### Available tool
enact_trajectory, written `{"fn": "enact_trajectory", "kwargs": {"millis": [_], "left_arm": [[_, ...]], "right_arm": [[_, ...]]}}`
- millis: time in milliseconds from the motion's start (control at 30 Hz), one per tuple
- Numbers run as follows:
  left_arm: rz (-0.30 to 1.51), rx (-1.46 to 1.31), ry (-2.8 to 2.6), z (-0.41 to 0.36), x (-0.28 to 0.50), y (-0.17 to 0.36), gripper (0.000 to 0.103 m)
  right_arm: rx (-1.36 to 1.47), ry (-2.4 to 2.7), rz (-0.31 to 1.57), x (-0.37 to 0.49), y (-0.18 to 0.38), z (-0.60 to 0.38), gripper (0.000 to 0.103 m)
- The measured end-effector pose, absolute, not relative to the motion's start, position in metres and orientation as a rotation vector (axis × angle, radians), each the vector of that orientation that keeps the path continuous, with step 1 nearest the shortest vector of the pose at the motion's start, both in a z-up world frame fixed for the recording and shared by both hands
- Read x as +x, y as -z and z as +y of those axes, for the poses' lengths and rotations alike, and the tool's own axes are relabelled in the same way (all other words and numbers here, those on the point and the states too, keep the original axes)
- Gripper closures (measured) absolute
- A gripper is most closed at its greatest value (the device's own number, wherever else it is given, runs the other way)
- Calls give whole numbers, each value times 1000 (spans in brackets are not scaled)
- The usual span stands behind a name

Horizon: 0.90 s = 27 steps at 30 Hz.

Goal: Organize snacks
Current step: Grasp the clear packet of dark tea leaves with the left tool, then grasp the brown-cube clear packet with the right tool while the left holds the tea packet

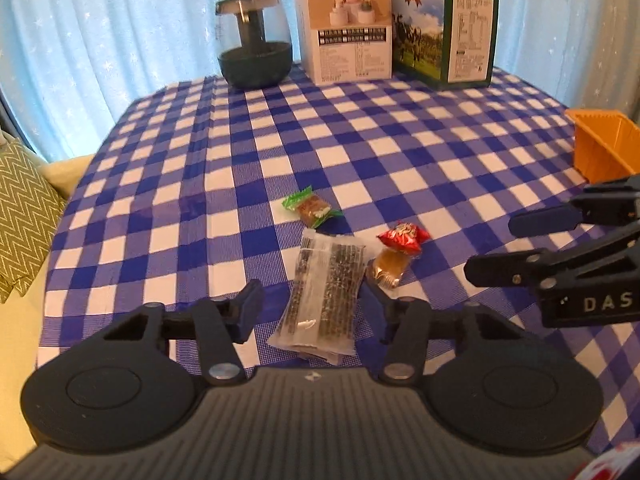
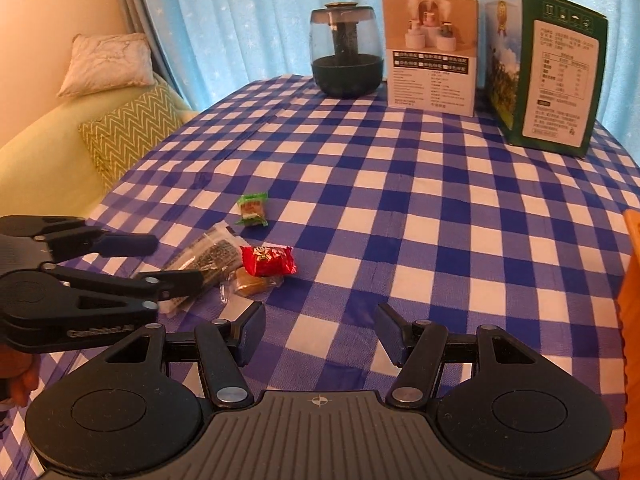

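Observation:
Several snacks lie on the blue checked tablecloth (image 1: 360,144). A clear packet of dark sticks (image 1: 324,288) lies between the fingers of my open left gripper (image 1: 312,304), which straddles it low over the cloth. A red-wrapped candy (image 1: 404,237), a clear-wrapped brown candy (image 1: 390,266) and a green-wrapped candy (image 1: 310,206) lie just beyond. My right gripper (image 2: 320,326) is open and empty above the cloth, to the right of the snacks; it also shows in the left wrist view (image 1: 496,246). In the right wrist view the red candy (image 2: 268,260), brown candy (image 2: 250,284), green candy (image 2: 252,210) and stick packet (image 2: 208,258) lie left of centre beside my left gripper (image 2: 168,260).
An orange basket (image 1: 604,144) stands at the table's right edge. At the back stand a dark glass jar (image 1: 254,40), a white box (image 1: 346,26) and a green box (image 1: 448,28). A sofa with cushions (image 2: 128,128) is left of the table. Blue curtains hang behind.

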<state>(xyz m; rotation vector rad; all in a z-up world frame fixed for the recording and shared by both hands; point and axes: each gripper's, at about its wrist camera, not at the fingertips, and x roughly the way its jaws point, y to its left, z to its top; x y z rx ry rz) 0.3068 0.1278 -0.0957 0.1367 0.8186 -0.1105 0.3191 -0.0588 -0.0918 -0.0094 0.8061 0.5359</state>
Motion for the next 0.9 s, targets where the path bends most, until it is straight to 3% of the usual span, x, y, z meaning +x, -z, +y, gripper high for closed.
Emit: {"fn": "enact_trajectory", "kwargs": {"millis": [333,900], "left_arm": [[848,66,119,133,312,101,69],[857,64,107,127,304,96,70]], "right_arm": [[-4,-592,771,332,94,-47,42],[16,-593,798,335,100,-46,42]]}}
